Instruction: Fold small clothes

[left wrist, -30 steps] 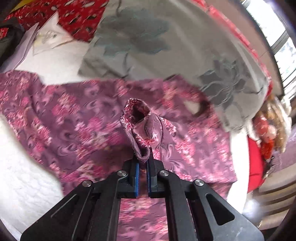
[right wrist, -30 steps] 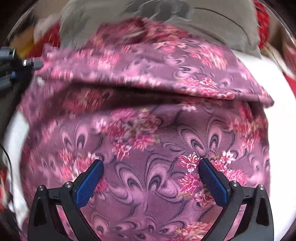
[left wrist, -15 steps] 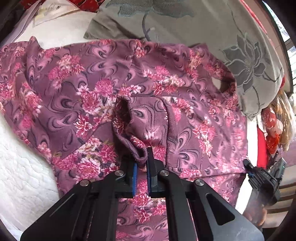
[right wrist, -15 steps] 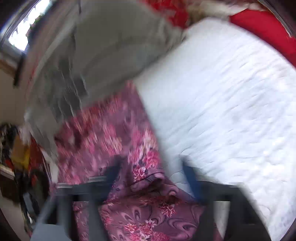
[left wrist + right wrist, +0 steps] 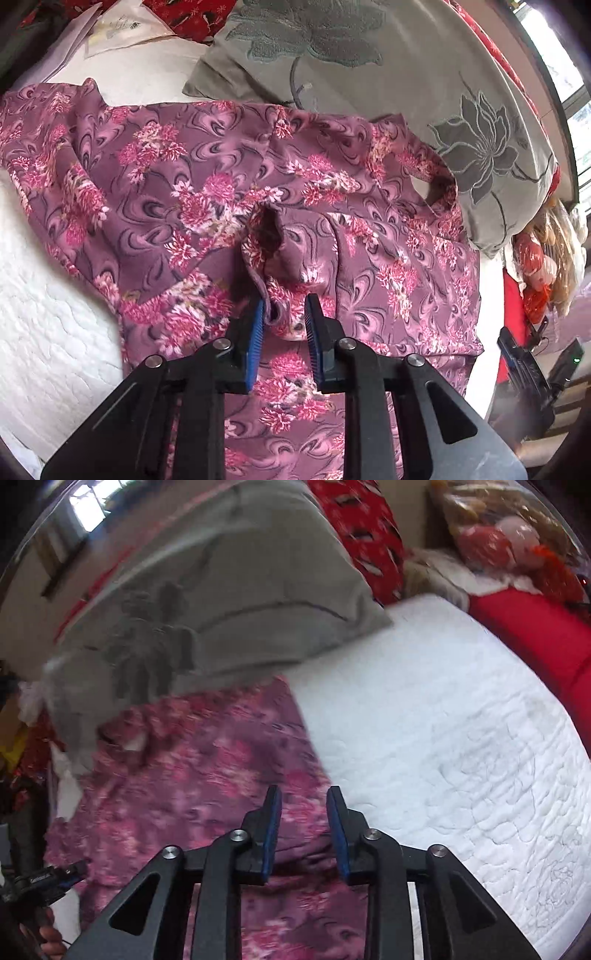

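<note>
A purple garment with pink flowers [image 5: 207, 177] lies spread on the white quilted bed [image 5: 48, 332]. One sleeve cuff [image 5: 273, 258] is folded onto its middle. My left gripper [image 5: 283, 310] is open, its blue pads on either side of the cuff's edge, which lies loose between them. In the right wrist view the same garment [image 5: 207, 775] is blurred. My right gripper [image 5: 303, 805] is partly open over the garment's right edge, where it meets the bed [image 5: 443, 738]. It holds nothing.
A grey pillow with a flower pattern [image 5: 369, 74] lies just behind the garment and also shows in the right wrist view [image 5: 221, 590]. Red cloth [image 5: 535, 635] and a doll [image 5: 509, 535] are at the bed's far side. Papers [image 5: 122, 29] lie at far left.
My left gripper has opened and let go of the sleeve cuff, which now rests on the garment. My right gripper has swung to the garment's right edge and narrowed its jaws.
</note>
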`<state>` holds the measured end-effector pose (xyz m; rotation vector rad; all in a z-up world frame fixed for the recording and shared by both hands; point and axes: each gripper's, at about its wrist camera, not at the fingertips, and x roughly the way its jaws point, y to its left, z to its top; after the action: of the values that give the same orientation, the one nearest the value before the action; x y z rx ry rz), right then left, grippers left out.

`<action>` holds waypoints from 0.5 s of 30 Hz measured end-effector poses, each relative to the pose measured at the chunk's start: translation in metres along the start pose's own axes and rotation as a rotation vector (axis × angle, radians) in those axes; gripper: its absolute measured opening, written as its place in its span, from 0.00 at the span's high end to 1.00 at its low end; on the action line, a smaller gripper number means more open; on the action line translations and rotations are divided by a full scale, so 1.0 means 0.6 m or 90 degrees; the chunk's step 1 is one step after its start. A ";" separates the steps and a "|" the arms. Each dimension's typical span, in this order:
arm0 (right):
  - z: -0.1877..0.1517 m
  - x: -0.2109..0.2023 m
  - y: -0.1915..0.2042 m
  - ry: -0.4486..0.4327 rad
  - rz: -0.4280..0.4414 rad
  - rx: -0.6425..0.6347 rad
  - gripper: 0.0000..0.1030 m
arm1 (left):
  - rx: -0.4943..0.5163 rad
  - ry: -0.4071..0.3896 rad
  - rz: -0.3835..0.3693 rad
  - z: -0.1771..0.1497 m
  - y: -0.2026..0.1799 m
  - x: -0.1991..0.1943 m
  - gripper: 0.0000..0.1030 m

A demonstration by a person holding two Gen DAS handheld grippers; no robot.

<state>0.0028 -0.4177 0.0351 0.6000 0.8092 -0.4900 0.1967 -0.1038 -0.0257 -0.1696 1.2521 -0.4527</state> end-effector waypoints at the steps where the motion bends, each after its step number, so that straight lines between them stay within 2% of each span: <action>1: -0.002 -0.001 0.024 0.003 0.018 -0.018 0.67 | 0.012 0.013 0.012 -0.002 -0.003 0.010 0.81; 3: -0.015 0.000 0.067 0.020 0.032 -0.047 0.67 | 0.032 0.046 0.045 -0.008 -0.009 0.039 0.81; 6: -0.051 0.030 0.158 0.051 0.061 -0.102 0.67 | 0.007 0.038 0.009 -0.007 0.007 0.016 0.81; 9: -0.087 0.057 0.228 0.072 0.079 -0.139 0.67 | -0.024 0.009 -0.034 0.003 0.048 -0.027 0.81; 11: -0.106 0.078 0.279 0.087 0.092 -0.166 0.67 | -0.045 -0.024 -0.035 0.019 0.090 -0.063 0.75; 13: -0.123 0.095 0.324 0.089 0.102 -0.194 0.67 | -0.067 -0.051 -0.013 0.037 0.134 -0.088 0.57; 15: -0.144 0.114 0.367 0.093 0.109 -0.222 0.67 | -0.100 -0.078 0.024 0.062 0.200 -0.114 0.55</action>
<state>0.1339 -0.2118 0.0019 0.3784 0.9472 -0.1424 0.2436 0.0282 0.0016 -0.3021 1.1676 -0.3065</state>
